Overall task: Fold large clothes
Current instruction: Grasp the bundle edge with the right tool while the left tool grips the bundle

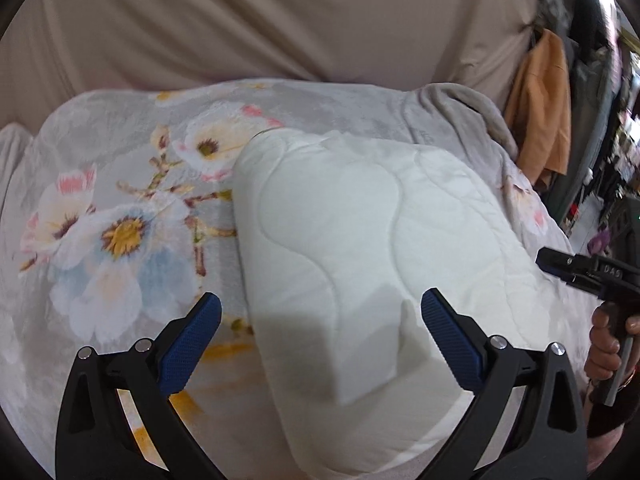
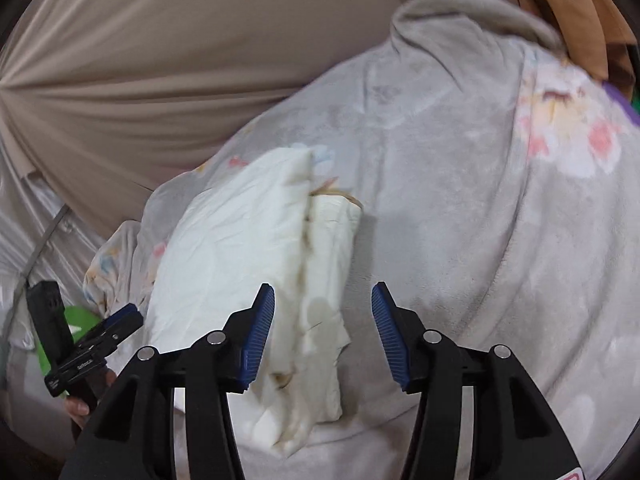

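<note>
A white quilted garment (image 1: 340, 248) lies folded into a thick pad on a grey flowered blanket (image 1: 120, 216) spread over a bed, with beige sheeting (image 1: 240, 20) bunched up behind it. It sits straight ahead of and just below both my claws — its near end runs under them, and its long axis leads away from me toward the beige sheeting.

My left claw (image 1: 320, 336) is spread wide, its blue pads standing either side of the pad's near end and gripping nothing. A small folded flap of the white fabric rises just inside its right-hand pad, and I cannot tell whether the two touch. My right claw (image 2: 323, 336) is parted about halfway and is also empty; its left-hand pad overlaps the garment's ragged layered edge, while its right-hand pad is over bare blanket. I judge the left claw is the more squarely placed over the garment, while the right is better set for its open edge.

The left-wrist view shows the smooth quilted top with wavy stitching, and my right hand (image 1: 608, 344) gripping its tool at the garment's right side. The right-wrist view shows what that one hides — the stacked, loose layers (image 2: 320, 264) along the right edge, some yellowish staining there, and my left claw low at the far left beside a green object (image 2: 76, 320) I cannot identify. An orange cloth (image 1: 540, 112) hangs beyond the bed.
</note>
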`<move>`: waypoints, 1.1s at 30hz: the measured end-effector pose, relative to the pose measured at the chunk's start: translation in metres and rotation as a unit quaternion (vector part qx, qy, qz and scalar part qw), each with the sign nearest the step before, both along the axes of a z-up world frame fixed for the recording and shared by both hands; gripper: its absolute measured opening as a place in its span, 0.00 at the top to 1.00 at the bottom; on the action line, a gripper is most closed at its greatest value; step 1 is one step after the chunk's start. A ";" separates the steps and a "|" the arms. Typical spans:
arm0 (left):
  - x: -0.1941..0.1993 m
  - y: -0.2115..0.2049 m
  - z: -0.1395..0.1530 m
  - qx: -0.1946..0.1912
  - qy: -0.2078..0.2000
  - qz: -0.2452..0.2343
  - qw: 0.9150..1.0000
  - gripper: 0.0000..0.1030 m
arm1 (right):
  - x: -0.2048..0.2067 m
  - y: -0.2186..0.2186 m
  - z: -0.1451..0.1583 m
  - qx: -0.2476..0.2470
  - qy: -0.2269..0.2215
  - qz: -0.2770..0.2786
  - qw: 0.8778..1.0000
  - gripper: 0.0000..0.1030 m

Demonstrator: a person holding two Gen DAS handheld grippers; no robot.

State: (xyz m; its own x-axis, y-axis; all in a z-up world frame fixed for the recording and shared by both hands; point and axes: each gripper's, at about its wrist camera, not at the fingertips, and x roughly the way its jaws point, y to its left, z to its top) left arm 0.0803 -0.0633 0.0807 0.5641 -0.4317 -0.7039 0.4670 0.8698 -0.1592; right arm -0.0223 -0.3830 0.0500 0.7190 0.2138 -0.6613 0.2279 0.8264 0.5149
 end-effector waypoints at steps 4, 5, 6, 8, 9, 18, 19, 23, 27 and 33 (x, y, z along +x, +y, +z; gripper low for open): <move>0.010 -0.002 -0.016 -0.012 0.043 -0.004 0.999 0.05 | 0.031 -0.005 -0.029 0.043 0.048 0.028 0.997 0.50; 0.011 -0.005 -0.019 -0.014 0.048 -0.007 0.999 0.05 | 0.038 0.001 -0.034 0.047 0.057 0.041 0.996 0.50; 0.011 -0.008 -0.021 -0.014 0.050 -0.011 0.999 0.05 | 0.043 0.005 -0.037 0.047 0.061 0.051 0.996 0.50; 0.010 -0.016 -0.022 -0.014 0.048 -0.019 0.999 0.05 | 0.053 0.015 -0.042 0.039 0.070 0.065 0.995 0.50; 0.009 -0.020 -0.022 -0.010 0.046 -0.022 0.999 0.04 | 0.055 0.018 -0.042 0.034 0.072 0.070 0.994 0.50; 0.003 -0.045 -0.021 0.039 -0.012 -0.018 0.999 0.04 | 0.070 0.032 -0.038 -0.007 0.063 0.097 0.993 0.62; 0.002 -0.047 -0.021 0.044 -0.017 -0.018 0.999 0.04 | 0.068 0.032 -0.038 -0.010 0.059 0.097 0.993 0.69; -0.002 -0.053 -0.022 0.057 -0.034 -0.019 0.998 0.04 | 0.066 0.038 -0.038 -0.044 0.053 0.089 0.994 0.78; -0.004 -0.054 -0.021 0.061 -0.040 -0.019 0.997 0.04 | 0.063 0.043 -0.032 -0.056 0.040 0.083 0.994 0.84; -0.005 -0.060 -0.024 0.066 -0.054 -0.025 0.996 0.04 | 0.059 0.047 -0.023 -0.085 0.023 0.083 0.993 0.85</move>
